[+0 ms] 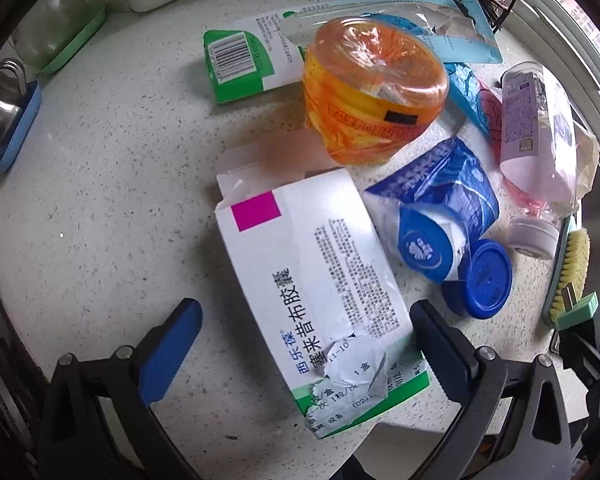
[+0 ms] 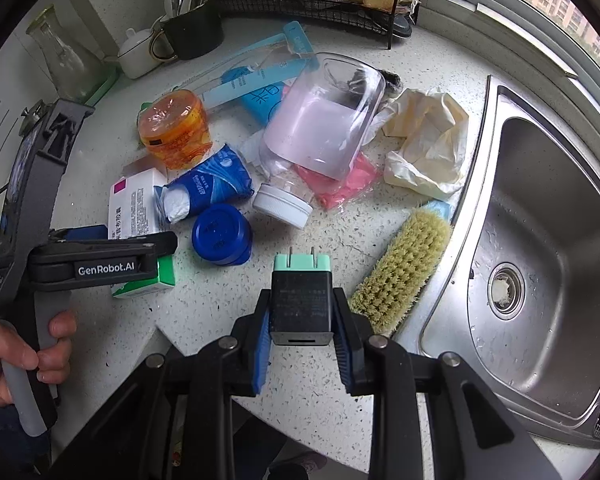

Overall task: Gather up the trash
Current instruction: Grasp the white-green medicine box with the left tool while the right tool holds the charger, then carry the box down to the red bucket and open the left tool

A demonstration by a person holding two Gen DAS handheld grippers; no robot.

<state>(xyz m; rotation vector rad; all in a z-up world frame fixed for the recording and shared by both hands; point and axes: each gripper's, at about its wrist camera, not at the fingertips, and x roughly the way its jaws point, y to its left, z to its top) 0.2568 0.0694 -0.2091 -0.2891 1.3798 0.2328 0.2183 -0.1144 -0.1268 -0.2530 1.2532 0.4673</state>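
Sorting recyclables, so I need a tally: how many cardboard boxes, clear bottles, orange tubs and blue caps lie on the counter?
Cardboard boxes: 2 (medicine box, green-and-white box)
Clear bottles: 1
Orange tubs: 1
Blue caps: 1
Total: 5

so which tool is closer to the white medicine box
Left. The left tool is open, straddling the white medicine box. The right tool sits off to its right, shut on a black charger plug.

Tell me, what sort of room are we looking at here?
Most likely a home kitchen: a steel sink set into a speckled countertop, a scrubbing brush beside it, and a mug of utensils behind.
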